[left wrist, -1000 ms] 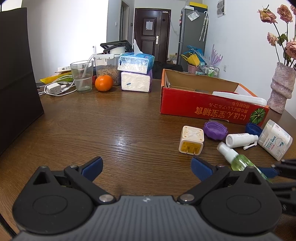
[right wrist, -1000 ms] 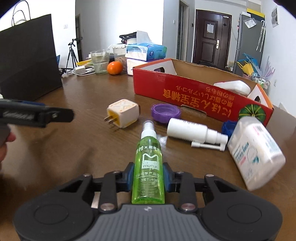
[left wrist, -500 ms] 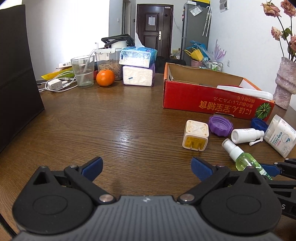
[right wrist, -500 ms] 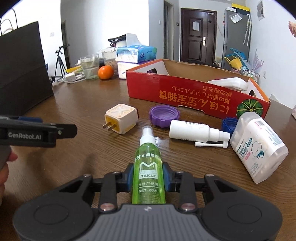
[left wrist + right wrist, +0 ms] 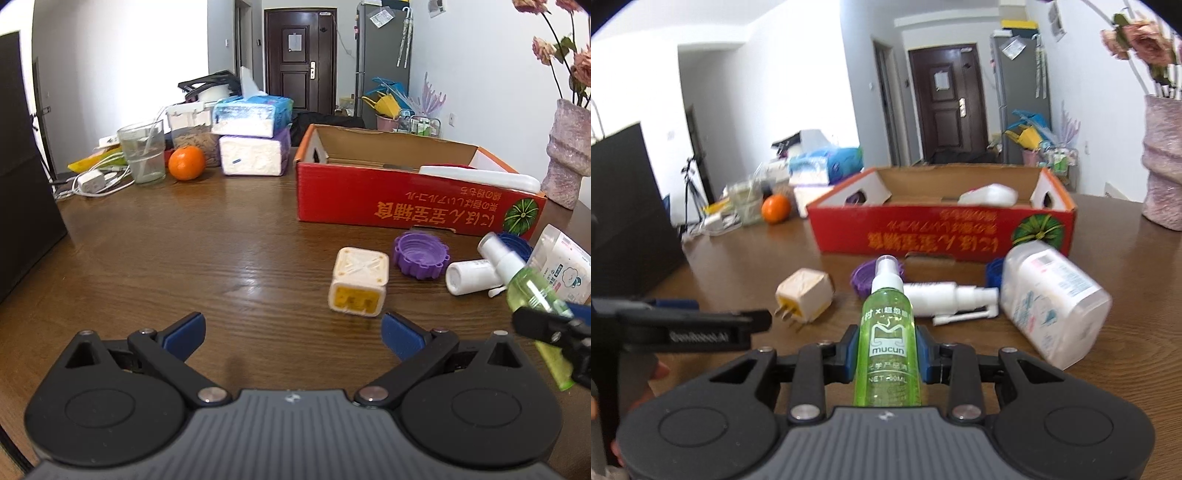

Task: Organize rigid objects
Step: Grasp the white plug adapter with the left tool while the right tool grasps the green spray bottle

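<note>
left wrist view: the left gripper point(image 5: 291, 334) hangs over the wooden table point(image 5: 184, 258) with its blue pads spread wide and nothing between them. the red cardboard box point(image 5: 406, 210) is our landmark. in front of it, nearest this gripper, lies the white plug adapter point(image 5: 358, 282), with the purple cap point(image 5: 420, 254) between adapter and box. at the right edge the green spray bottle point(image 5: 532, 291) is up off the table, crossing in front of the white nasal spray point(image 5: 471, 277).

right wrist view: the right gripper point(image 5: 886, 354) is pinching the green spray bottle point(image 5: 888, 332) around its middle, nozzle aimed at the box point(image 5: 942, 232). a white item already lies inside the box. the large white bottle point(image 5: 1052, 299) lies on its side at the box's front right corner.

the danger from here, as i judge it: the bottle is smooth and round, so a quick swing could let it slip or pivot. carried too low, its nozzle could catch the box's front wall.
</note>
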`<state>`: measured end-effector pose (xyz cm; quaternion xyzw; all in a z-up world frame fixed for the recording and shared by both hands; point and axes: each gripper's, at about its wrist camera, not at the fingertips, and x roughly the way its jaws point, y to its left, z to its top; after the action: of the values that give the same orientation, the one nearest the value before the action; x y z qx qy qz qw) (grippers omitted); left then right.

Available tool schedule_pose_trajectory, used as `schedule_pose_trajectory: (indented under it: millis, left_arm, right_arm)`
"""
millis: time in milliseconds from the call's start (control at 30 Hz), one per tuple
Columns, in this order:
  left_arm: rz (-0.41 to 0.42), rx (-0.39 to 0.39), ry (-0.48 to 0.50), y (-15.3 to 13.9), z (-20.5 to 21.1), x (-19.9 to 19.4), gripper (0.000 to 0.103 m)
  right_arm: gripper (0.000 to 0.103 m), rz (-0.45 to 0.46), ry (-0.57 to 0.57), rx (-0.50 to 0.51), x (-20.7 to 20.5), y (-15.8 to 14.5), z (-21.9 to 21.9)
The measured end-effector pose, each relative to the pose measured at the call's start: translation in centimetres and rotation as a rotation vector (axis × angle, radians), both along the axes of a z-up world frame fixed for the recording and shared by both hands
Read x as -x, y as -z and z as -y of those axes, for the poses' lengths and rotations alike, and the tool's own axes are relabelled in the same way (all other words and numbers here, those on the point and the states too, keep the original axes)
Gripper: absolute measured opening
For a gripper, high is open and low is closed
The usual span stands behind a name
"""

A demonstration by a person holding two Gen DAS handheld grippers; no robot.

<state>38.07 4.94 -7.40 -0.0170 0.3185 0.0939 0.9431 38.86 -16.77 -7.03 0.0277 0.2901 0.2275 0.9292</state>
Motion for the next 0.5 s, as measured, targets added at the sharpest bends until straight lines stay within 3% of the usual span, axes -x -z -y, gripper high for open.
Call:
schedule_pose_trajectory:
  millis: [400, 500]
  left_arm:
    - [-0.011, -0.046, -0.014, 0.9, 3.1, -3.9, 0.103]
    - [-0.016, -0.034, -0.007, 1.2, 3.3, -4.8, 0.096]
  right_arm:
    - [0.03, 0.053, 0.122, -0.012, -1.1, -0.4, 3.2]
    - [0.03, 0.06, 0.129, -0.013, -1.1, -0.5, 3.3]
